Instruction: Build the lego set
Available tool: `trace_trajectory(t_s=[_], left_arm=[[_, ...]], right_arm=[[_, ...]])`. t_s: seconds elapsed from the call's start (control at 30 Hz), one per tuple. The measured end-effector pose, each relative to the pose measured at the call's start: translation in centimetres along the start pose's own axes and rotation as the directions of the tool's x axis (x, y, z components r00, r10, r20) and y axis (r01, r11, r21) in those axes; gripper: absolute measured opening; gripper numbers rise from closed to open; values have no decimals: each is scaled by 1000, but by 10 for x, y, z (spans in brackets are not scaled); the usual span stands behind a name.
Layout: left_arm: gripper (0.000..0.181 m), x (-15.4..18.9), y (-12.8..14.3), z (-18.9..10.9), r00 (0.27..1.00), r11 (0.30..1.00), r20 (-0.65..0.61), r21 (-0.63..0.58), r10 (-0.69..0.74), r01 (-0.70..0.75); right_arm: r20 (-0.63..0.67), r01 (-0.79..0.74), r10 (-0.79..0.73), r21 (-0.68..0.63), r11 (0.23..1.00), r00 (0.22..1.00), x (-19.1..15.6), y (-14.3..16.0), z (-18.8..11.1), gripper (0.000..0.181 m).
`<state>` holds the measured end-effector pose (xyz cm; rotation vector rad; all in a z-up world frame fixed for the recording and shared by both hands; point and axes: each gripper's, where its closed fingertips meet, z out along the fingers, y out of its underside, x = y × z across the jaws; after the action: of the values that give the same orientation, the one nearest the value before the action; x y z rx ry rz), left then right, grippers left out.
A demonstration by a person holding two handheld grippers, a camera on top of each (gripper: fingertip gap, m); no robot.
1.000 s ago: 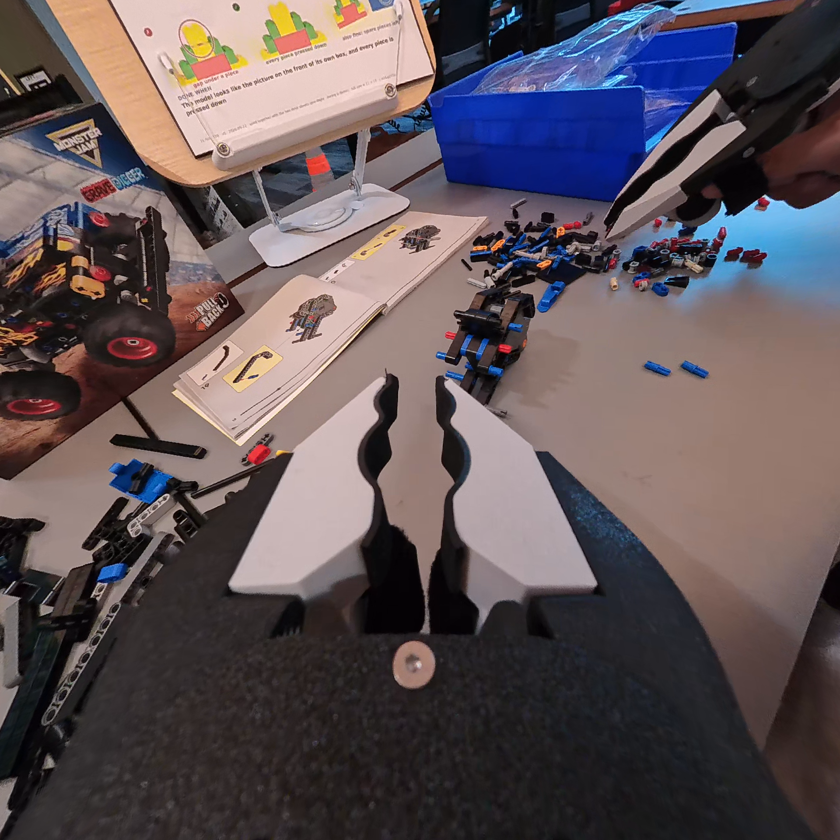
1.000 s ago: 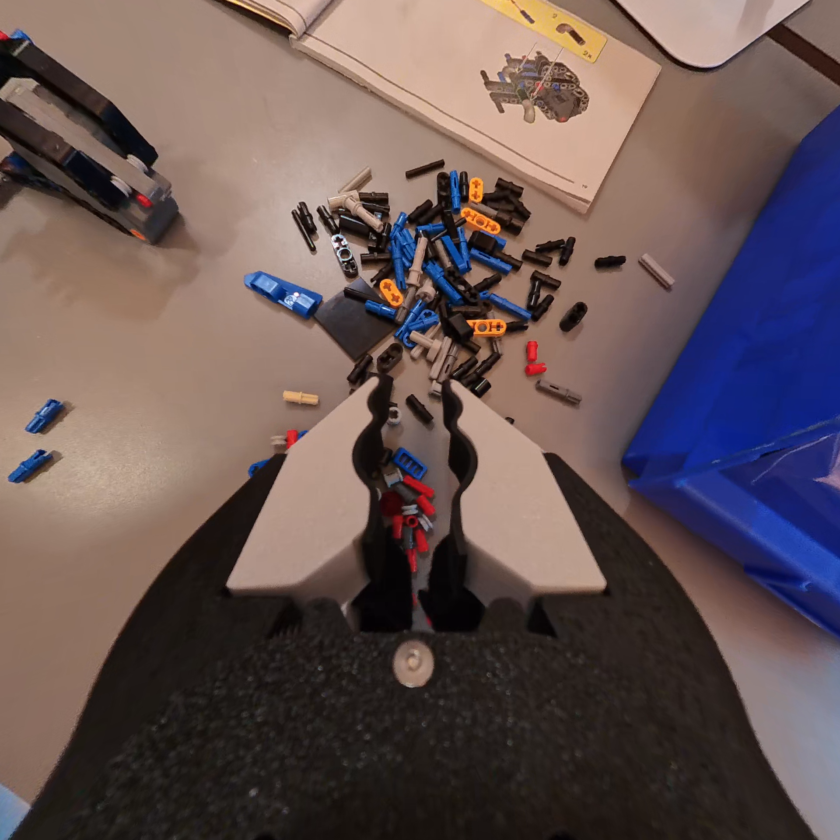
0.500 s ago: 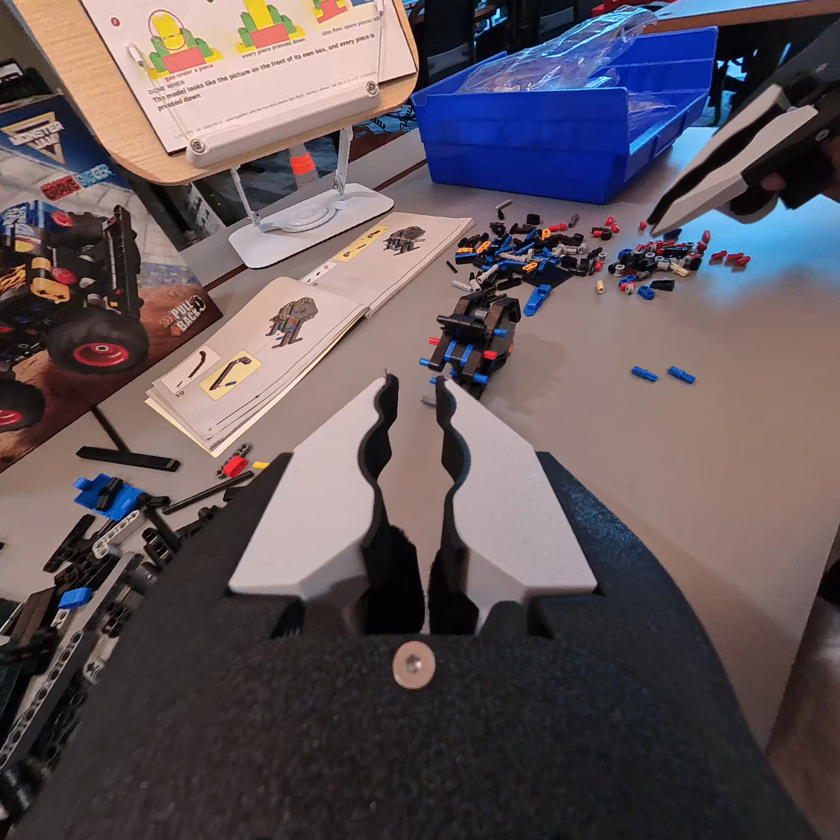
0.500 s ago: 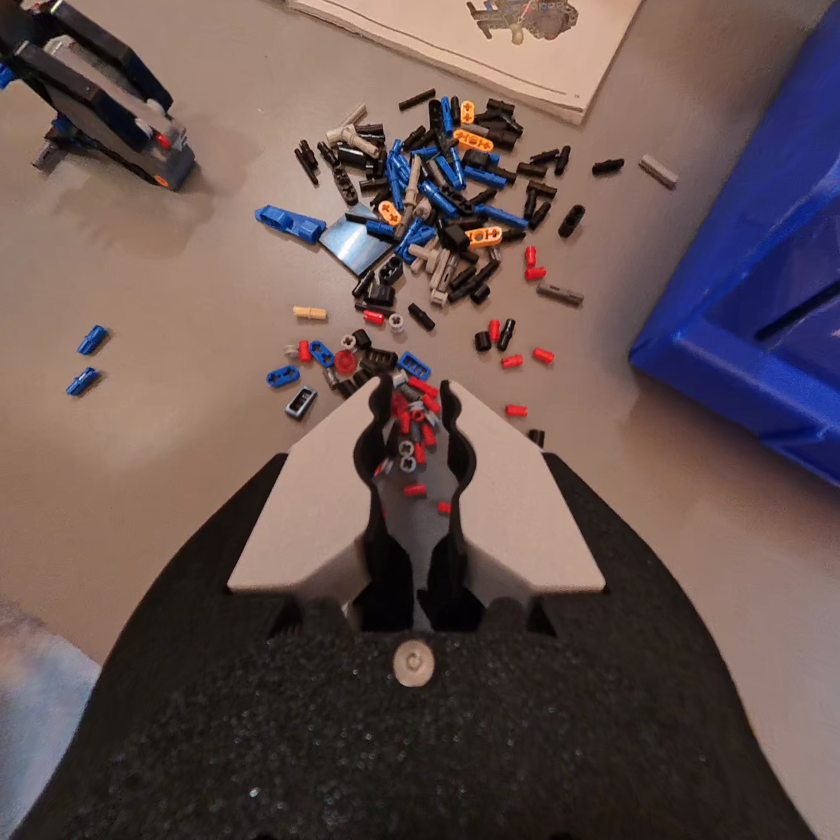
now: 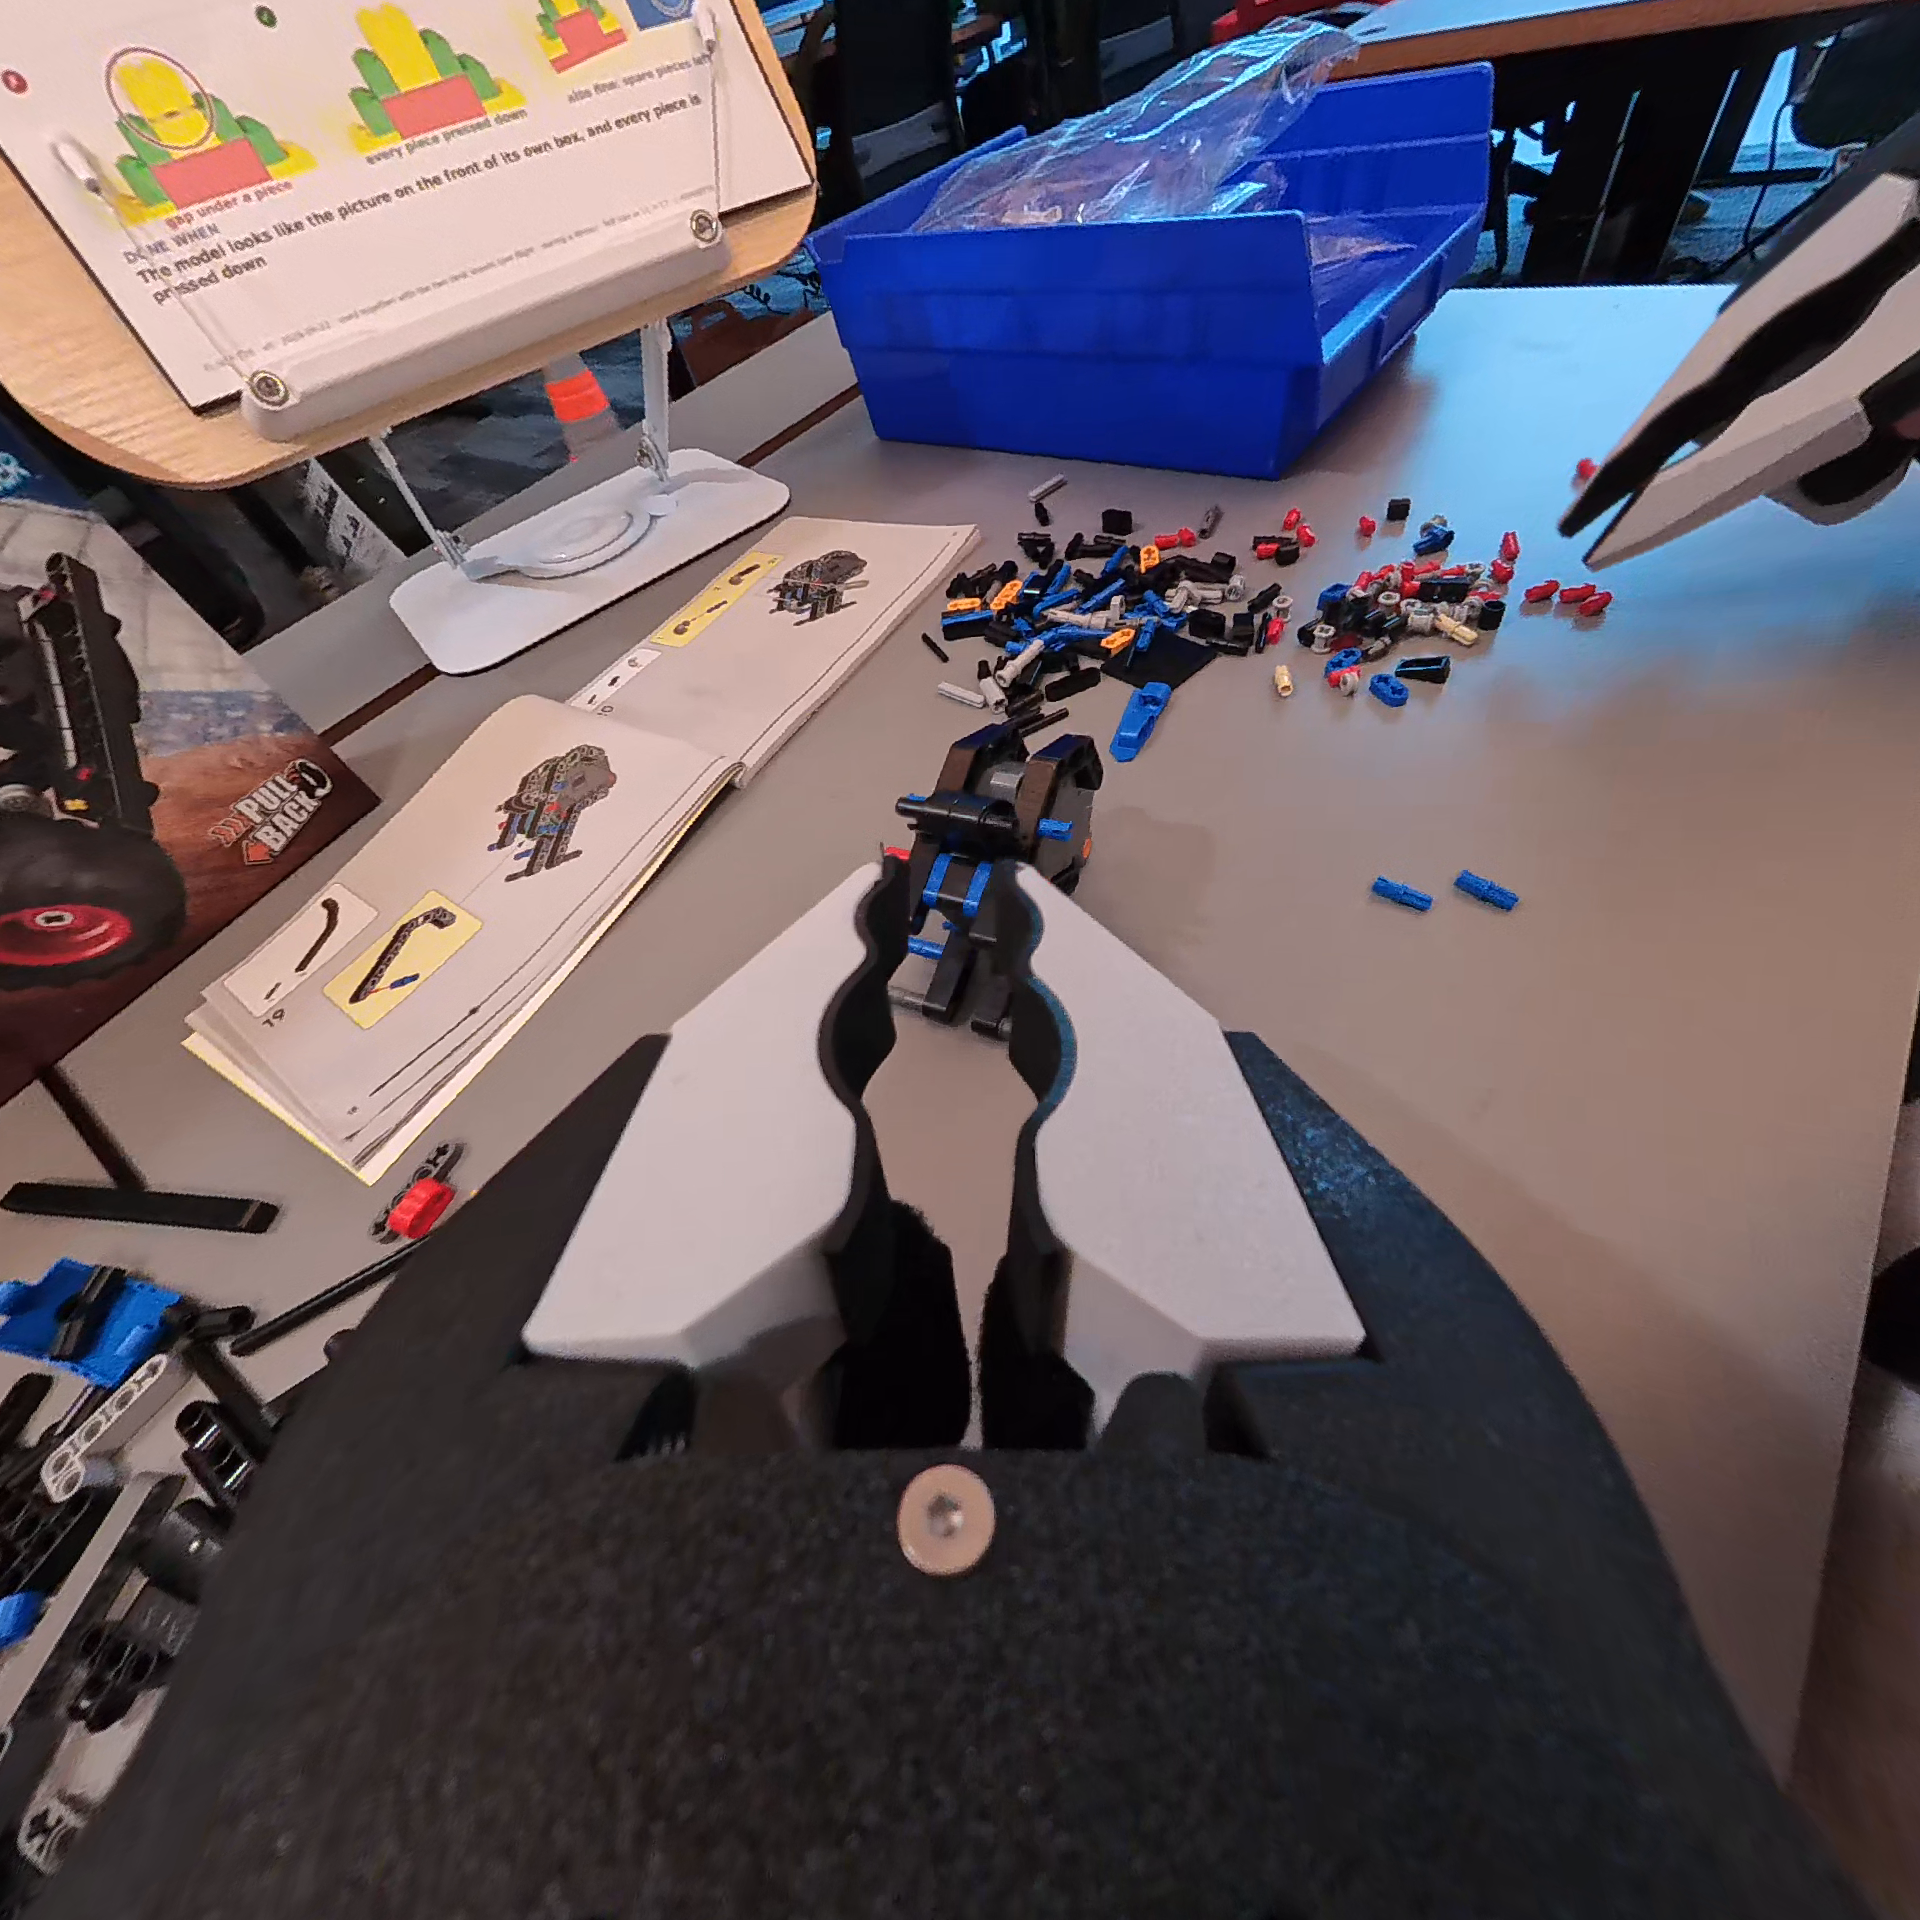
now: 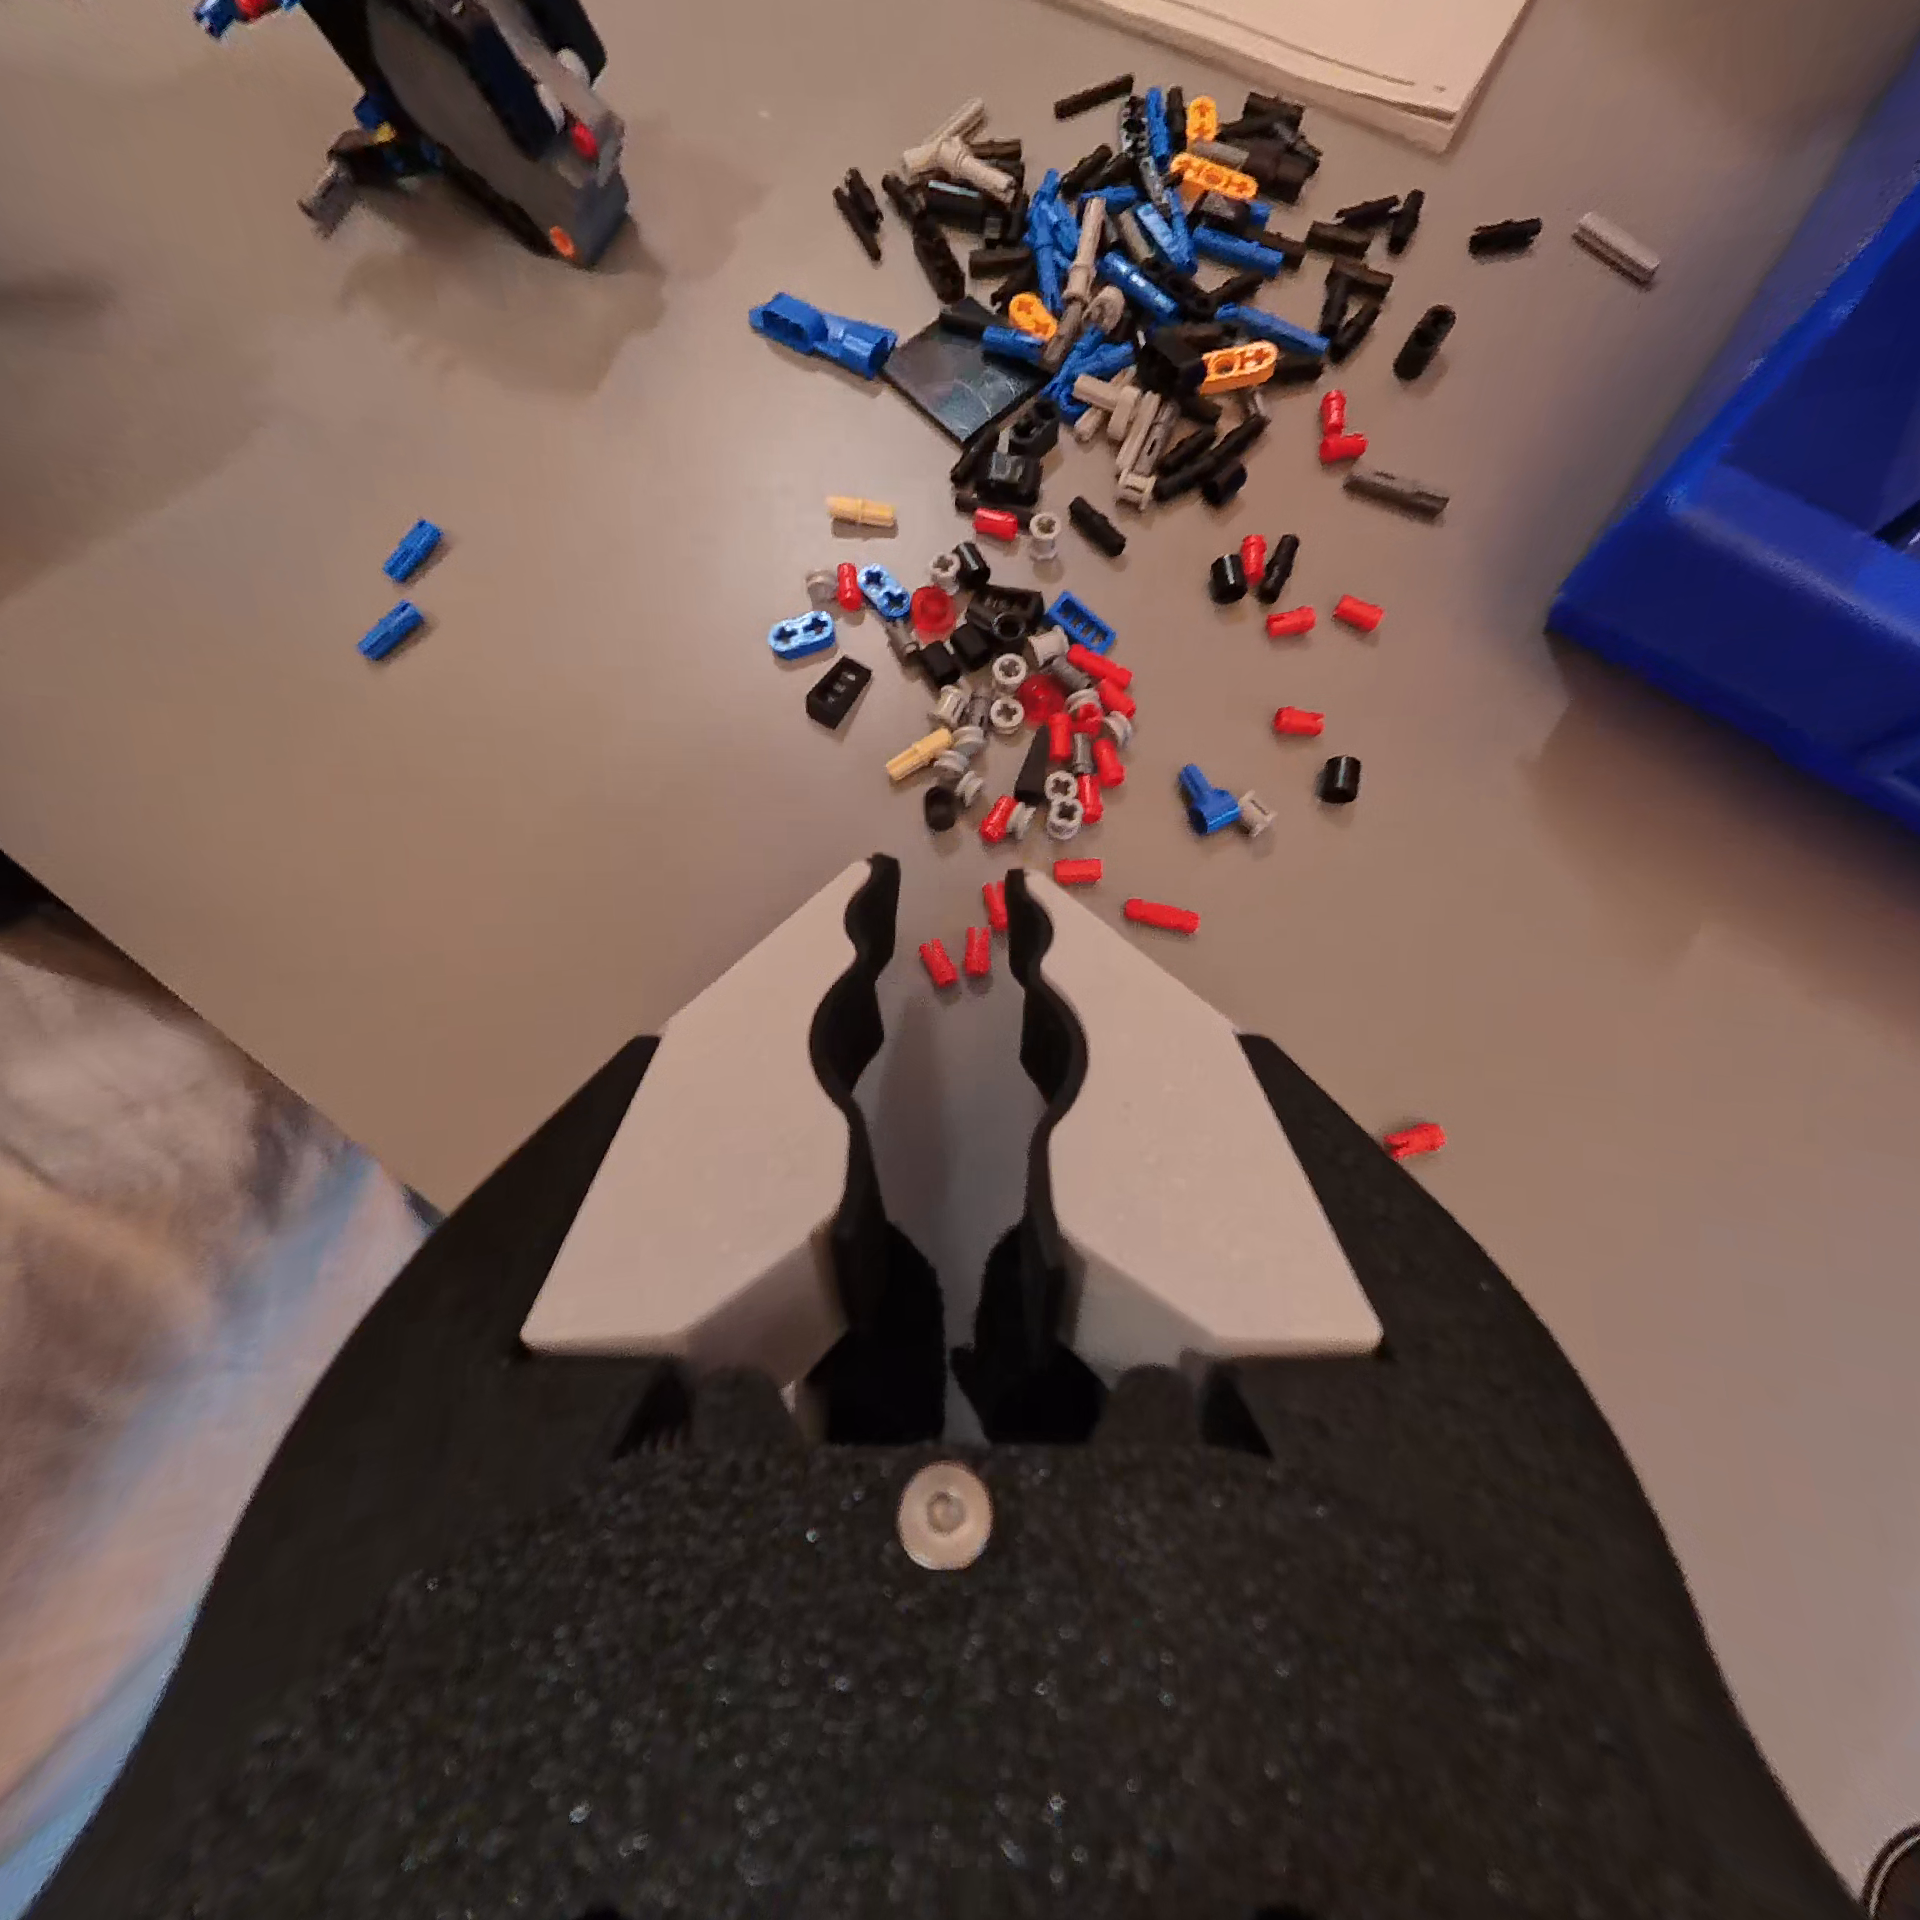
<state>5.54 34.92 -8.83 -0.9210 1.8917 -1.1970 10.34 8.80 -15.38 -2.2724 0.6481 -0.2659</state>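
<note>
Part-picking step: right hand-held gripper parted, empty, hovering over red pins; left hand-held gripper parted, empty, facing half-built model. Next, likely: pinch one pin cleanly.

Left wrist view: partial model stands on the worktop just beyond the fingers; open booklet left of them; loose-piece pile farther ahead, right; bin behind the pile. Right wrist view: loose pieces just ahead of the fingers; model far left; bin right.
</note>
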Motion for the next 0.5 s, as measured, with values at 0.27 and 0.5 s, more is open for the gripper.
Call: trace_trajectory(t_s=[0.27, 0.5], left_arm=[[14, 4, 0, 3, 1000, 1000, -12, -9, 17, -17], [14, 4, 0, 1, 1000, 1000, -18, -7, -8, 8]], right_arm=[[32, 19, -19, 1, 1000, 999, -12, -1, 7, 20], [52, 33, -33, 3, 999, 998, -16, -5, 13, 20]])
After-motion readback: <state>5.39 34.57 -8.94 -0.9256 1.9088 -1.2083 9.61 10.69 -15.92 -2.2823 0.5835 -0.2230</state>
